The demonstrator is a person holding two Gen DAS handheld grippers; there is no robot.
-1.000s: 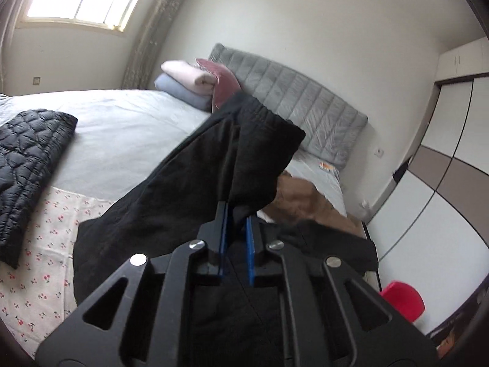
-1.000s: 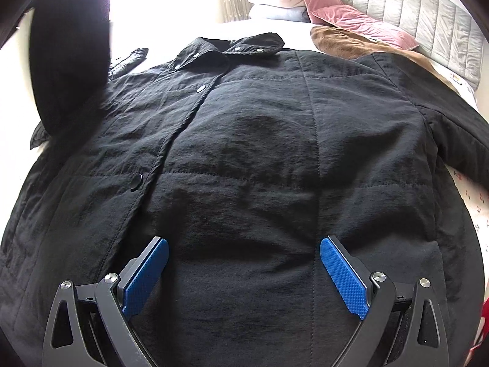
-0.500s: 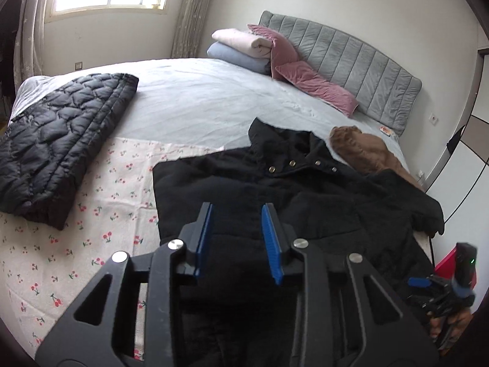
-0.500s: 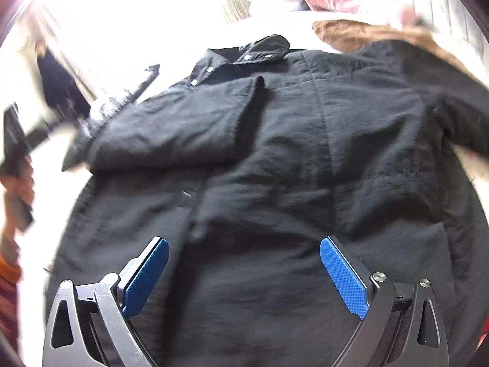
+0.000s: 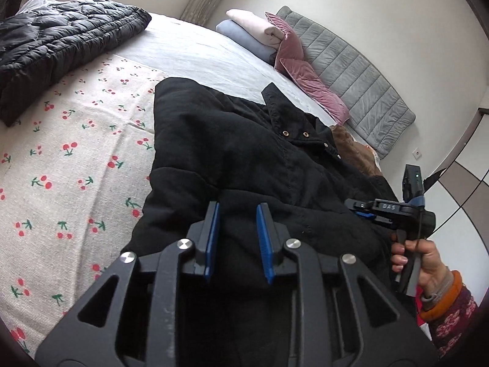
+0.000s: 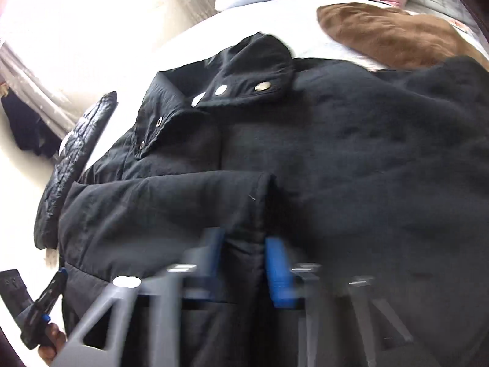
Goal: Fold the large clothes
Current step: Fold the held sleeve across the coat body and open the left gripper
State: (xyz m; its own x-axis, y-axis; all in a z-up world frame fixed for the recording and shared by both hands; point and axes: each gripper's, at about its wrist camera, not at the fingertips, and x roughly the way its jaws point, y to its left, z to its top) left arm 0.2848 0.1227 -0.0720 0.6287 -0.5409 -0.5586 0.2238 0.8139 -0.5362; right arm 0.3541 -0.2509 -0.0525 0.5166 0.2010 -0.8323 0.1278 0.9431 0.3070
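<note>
Roughly left to right: quilted black jacket (image 5: 61,46) lies folded at the far left of the bed (image 5: 195,52), on the cherry-print sheet (image 5: 70,153). Black coat (image 5: 244,159) spread flat mid-bed, collar (image 5: 275,104) toward the grey headboard (image 5: 360,70), left sleeve (image 6: 171,205) folded across the chest. Left tongs (image 5: 237,238) hover low over the coat's lower front, jaws narrowing, gap between the blue pads (image 5: 262,238) clear, nothing gripped. Folded linens (image 5: 253,30) and pink pillows (image 5: 302,73) stacked by the headboard; brown garment (image 5: 354,150) past the collar. Right tongs (image 5: 363,209), in the right hand (image 5: 418,260) at the coat's right edge, are closing; in the blurred right wrist view a ridge of coat fabric sits between the pads, whether pinched I cannot tell.
</note>
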